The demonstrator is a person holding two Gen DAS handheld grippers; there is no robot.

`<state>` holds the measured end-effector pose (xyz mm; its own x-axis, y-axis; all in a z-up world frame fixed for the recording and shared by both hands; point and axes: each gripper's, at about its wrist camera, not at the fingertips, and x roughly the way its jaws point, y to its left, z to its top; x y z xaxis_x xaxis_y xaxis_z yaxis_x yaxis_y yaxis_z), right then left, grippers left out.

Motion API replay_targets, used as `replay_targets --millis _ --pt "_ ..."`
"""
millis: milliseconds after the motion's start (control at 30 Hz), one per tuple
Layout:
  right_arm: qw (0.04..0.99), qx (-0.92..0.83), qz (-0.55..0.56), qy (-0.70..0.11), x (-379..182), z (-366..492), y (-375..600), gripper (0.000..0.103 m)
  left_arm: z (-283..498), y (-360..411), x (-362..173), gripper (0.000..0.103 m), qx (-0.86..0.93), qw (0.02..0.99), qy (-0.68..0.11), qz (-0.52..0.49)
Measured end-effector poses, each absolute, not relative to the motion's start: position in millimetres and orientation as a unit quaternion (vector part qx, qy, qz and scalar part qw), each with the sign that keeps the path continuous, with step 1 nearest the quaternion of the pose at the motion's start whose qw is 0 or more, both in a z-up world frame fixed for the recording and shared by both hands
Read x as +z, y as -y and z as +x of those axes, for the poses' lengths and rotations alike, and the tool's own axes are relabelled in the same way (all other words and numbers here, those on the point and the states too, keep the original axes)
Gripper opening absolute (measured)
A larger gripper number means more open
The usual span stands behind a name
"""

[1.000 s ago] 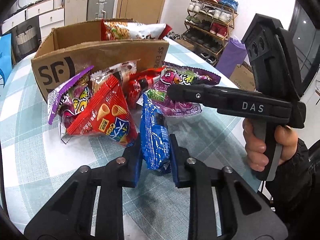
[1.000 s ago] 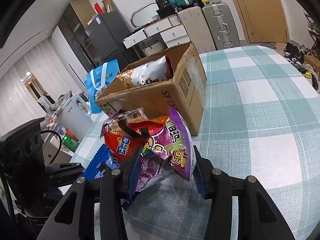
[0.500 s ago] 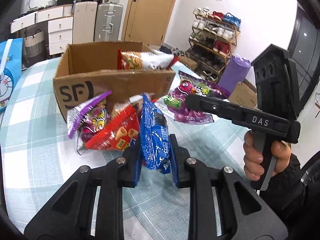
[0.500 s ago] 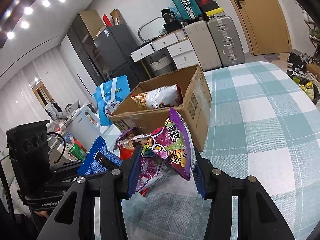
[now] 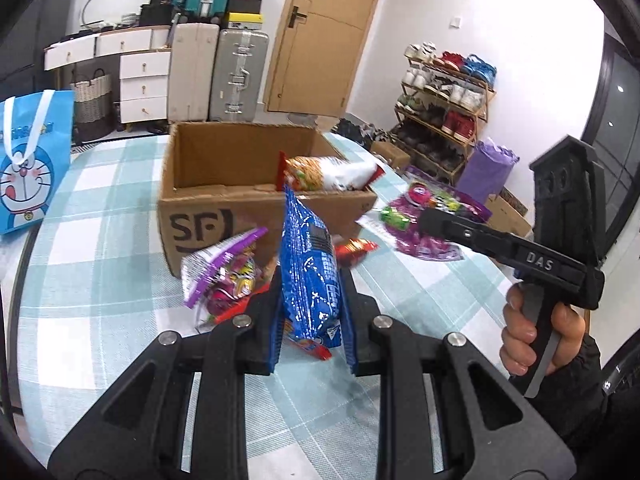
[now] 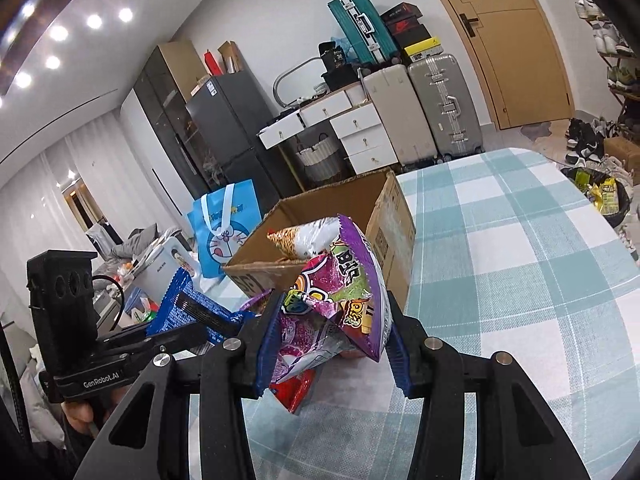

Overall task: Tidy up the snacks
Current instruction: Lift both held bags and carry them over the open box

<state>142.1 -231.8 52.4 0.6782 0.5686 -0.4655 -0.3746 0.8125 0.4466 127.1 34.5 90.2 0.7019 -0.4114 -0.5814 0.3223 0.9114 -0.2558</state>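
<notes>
Blue packet (image 5: 310, 276) clamped upright in left gripper (image 5: 312, 320), clear of table; purple bag (image 6: 340, 304) pinched in right gripper (image 6: 332, 344). Both near cardboard box (image 5: 224, 204), likely bound inside beside noodle pack (image 5: 332, 174).

Both views are bright and evenly lit. In the right wrist view a row of ceiling spotlights (image 6: 56, 32) glares at upper left. The fisheye lens bends the door (image 5: 324, 36) and walls, and dark corners ring each frame. Soft shadows lie under the snack bags on the checked tablecloth (image 6: 520, 280). The purple bag (image 5: 432, 220) at right centre of the left wrist view is motion-blurred.
</notes>
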Motion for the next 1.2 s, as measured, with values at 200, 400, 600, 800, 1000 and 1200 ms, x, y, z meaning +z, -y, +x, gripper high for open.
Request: replay_targets --millis 200,400,600,800,1000,1200 --pt "0.907 0.258 0.150 -0.298 65.2 143.9 225.0 0.047 134.3 -38.1 103.2 0.021 -0.179 0.929 -0.316 -0.070" --pt "0.911 0.248 0.142 -0.297 75.4 150.9 218.3 0.047 142.1 -47.5 119.6 0.021 -0.161 0.936 -0.305 -0.072" --pt "0.913 0.241 0.138 -0.300 79.9 161.0 213.7 0.047 157.3 -51.8 129.1 0.021 -0.145 0.942 -0.297 -0.064" --pt "0.914 0.238 0.125 -0.304 82.0 170.1 205.9 0.047 177.8 -49.6 130.8 0.021 -0.135 0.944 -0.294 -0.065" --pt "0.913 0.234 0.116 -0.313 79.2 180.3 199.0 0.047 198.4 -48.1 128.8 0.021 -0.128 0.945 -0.293 -0.066" --pt "0.912 0.234 0.115 -0.316 76.7 188.3 193.2 0.047 214.4 -48.1 121.8 0.021 -0.121 0.945 -0.297 -0.067"
